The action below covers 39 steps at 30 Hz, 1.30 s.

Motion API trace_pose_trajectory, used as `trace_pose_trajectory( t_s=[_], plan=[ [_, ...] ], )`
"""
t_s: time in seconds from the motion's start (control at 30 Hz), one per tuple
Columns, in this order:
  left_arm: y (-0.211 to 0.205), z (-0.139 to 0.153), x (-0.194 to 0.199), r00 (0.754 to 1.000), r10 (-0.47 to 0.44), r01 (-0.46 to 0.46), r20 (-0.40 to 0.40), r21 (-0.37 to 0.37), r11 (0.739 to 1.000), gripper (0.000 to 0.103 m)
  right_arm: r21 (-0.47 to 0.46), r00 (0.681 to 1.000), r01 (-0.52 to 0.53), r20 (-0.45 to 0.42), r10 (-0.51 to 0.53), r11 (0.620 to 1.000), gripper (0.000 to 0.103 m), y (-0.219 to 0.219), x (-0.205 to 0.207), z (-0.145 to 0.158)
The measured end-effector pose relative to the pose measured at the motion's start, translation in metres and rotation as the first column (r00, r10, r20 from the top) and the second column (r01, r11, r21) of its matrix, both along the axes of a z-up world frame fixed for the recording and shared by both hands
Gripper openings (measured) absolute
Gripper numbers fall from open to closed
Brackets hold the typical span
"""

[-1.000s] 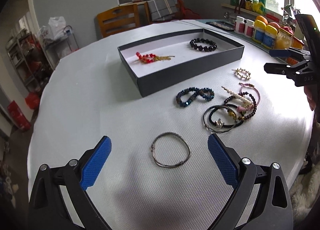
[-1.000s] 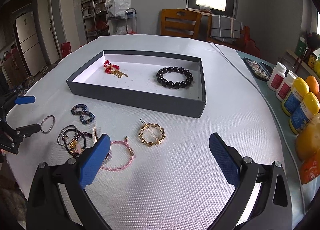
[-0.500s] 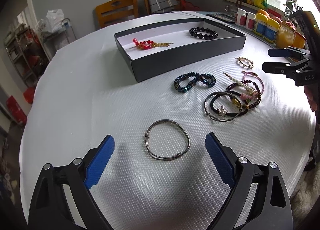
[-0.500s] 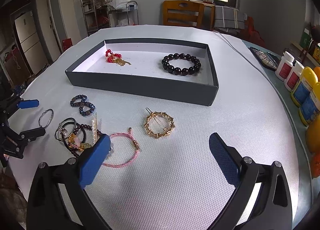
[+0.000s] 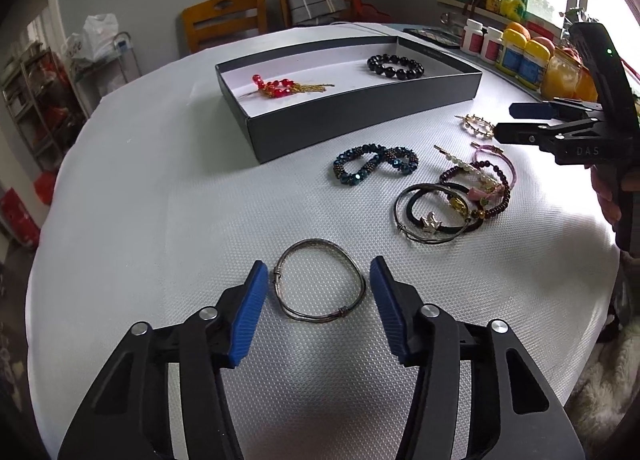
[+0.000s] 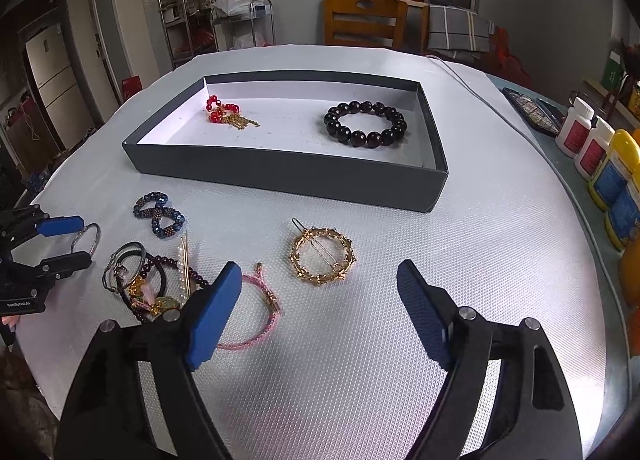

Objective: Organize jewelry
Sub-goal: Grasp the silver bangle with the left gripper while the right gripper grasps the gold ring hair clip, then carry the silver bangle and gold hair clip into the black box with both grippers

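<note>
Shallow dark-grey cardboard box [image 6: 288, 176]: two pieces stowed; about eight remain outside on the table.
Left gripper [image 5: 316, 280]: jaws closing around thin silver wire bangle [image 5: 320, 286], not yet pinching.
Right gripper [image 6: 320, 280]: jaws closing, nothing held.

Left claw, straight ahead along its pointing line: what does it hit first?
Probably the silver bangle. It lies on the table between the closing fingers of the left claw, not yet pinched. Depth is unclear.

Legible: "DAS" on right gripper [image 5: 505, 122] body; "GenRobot.AI" on left gripper [image 6: 82, 238] body. Bottle labels unreadable.
</note>
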<state>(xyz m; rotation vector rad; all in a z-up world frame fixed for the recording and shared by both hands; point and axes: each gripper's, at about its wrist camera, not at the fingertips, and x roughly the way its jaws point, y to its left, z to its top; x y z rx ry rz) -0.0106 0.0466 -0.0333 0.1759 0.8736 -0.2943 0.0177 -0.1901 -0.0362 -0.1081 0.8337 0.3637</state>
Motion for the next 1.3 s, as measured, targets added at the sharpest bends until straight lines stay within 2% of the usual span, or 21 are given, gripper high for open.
trace_pose_trajectory(
  t_s=[0.13, 0.3, 0.5, 0.6, 1.0, 1.3],
  plan=[
    [0.000, 0.000, 0.000, 1.000, -0.008, 0.008, 0.005, 0.000, 1.000, 0.051, 0.006, 1.000, 0.009, -0.006, -0.009, 1.000, 0.072, 0.002, 0.007, -0.001],
    [0.000, 0.000, 0.000, 1.000, -0.009, 0.009, 0.007, 0.002, 1.000, 0.050, 0.000, 0.999, 0.023, -0.030, -0.023, 1.000, 0.070, 0.003, 0.019, -0.008],
    [-0.001, 0.001, 0.001, 1.000, -0.009, 0.009, 0.010, 0.011, 1.000, 0.050, 0.002, 0.998, 0.029, -0.059, -0.029, 1.000, 0.057, 0.003, 0.028, -0.014],
    [0.000, 0.001, 0.002, 1.000, -0.005, 0.004, 0.010, 0.014, 1.000, 0.050, -0.020, 0.998, 0.032, -0.049, -0.033, 0.999, 0.042, 0.004, 0.028, -0.014],
    [0.000, 0.008, 0.003, 1.000, 0.002, -0.003, 0.030, 0.018, 1.000, 0.050, -0.007, 0.999, 0.024, -0.038, -0.025, 1.000, 0.041, 0.003, 0.025, -0.011],
    [0.003, 0.022, 0.002, 0.998, 0.001, -0.002, 0.056, 0.010, 1.000, 0.050, 0.012, 1.000, 0.016, 0.007, -0.017, 1.000, 0.041, 0.000, 0.016, 0.008]
  ],
)
